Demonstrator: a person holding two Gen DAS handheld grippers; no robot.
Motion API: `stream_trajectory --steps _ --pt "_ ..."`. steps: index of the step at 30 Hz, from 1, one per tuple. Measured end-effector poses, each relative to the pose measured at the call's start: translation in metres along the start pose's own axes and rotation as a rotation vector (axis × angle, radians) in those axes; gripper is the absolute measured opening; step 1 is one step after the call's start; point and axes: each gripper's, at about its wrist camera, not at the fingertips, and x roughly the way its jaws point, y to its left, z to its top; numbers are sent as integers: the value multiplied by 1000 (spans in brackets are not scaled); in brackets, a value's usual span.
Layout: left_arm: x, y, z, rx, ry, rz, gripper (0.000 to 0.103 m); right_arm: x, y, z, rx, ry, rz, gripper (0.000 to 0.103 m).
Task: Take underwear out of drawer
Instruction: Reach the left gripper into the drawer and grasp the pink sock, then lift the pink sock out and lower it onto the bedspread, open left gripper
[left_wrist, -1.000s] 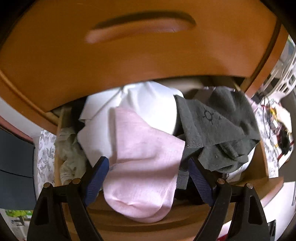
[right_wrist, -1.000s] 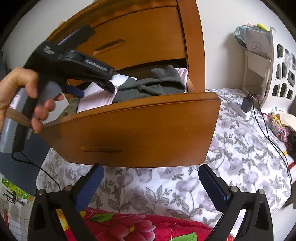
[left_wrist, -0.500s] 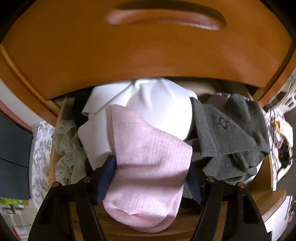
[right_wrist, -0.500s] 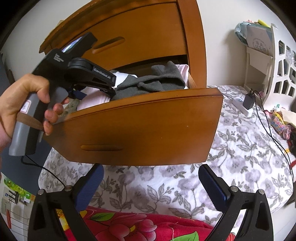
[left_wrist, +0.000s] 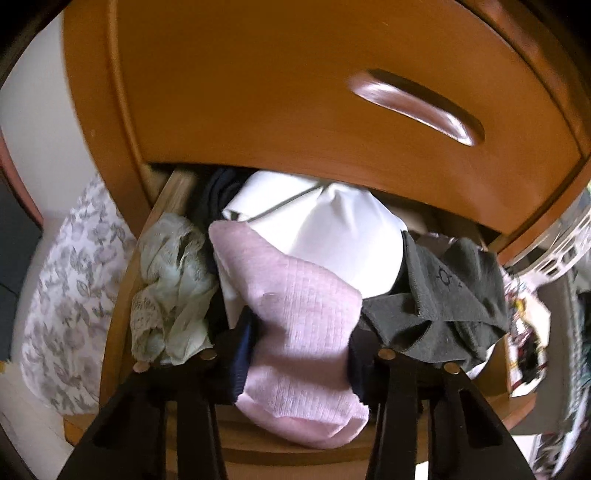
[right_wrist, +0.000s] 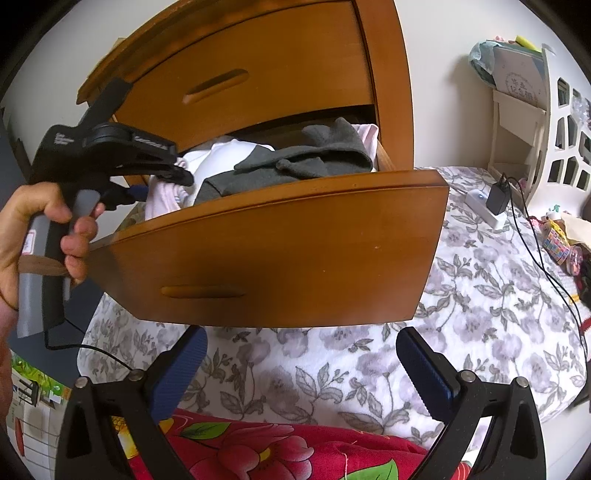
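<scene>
The open wooden drawer (right_wrist: 295, 251) is stuffed with clothes. A pink ribbed underwear piece (left_wrist: 299, 332) lies on top and hangs over the front edge. My left gripper (left_wrist: 299, 354) reaches in from above, held by a person's hand (right_wrist: 44, 229). Its jaws are closing, and both blue pads (left_wrist: 242, 354) press the sides of the pink piece, bunching it. From the right wrist view, the left gripper (right_wrist: 162, 184) sits at the drawer's left end over the pink underwear (right_wrist: 162, 199). My right gripper (right_wrist: 299, 365) hangs open and holds nothing, in front of the drawer above the bed.
Around the pink piece lie a white garment (left_wrist: 325, 236), a grey garment (left_wrist: 443, 295) and pale green lace (left_wrist: 170, 288). A shut upper drawer (left_wrist: 295, 92) overhangs. A floral bedspread (right_wrist: 480, 295), a red flowered blanket (right_wrist: 277, 454), a charger with cable (right_wrist: 495, 199) and a white shelf (right_wrist: 535, 129) are nearby.
The left gripper's jaws have narrowed from wide apart until the pads meet the pink underwear. That gripper also rolled and shifted toward the drawer's left end. The right gripper has stayed still.
</scene>
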Motion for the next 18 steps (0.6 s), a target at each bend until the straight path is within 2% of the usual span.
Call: stream_trajectory --steps 9,11,15,18 --pt "-44 45 -15 -118 -72 -71 35 1 0 0 -3 5 -7 103" --pt "-33 44 -19 -142 -85 -83 35 1 0 0 -3 2 -9 103" --pt "-47 61 -25 -178 -118 -115 35 1 -1 0 1 7 -11 103" --pt "-44 57 -29 -181 -154 -119 33 1 0 0 -5 8 -17 103"
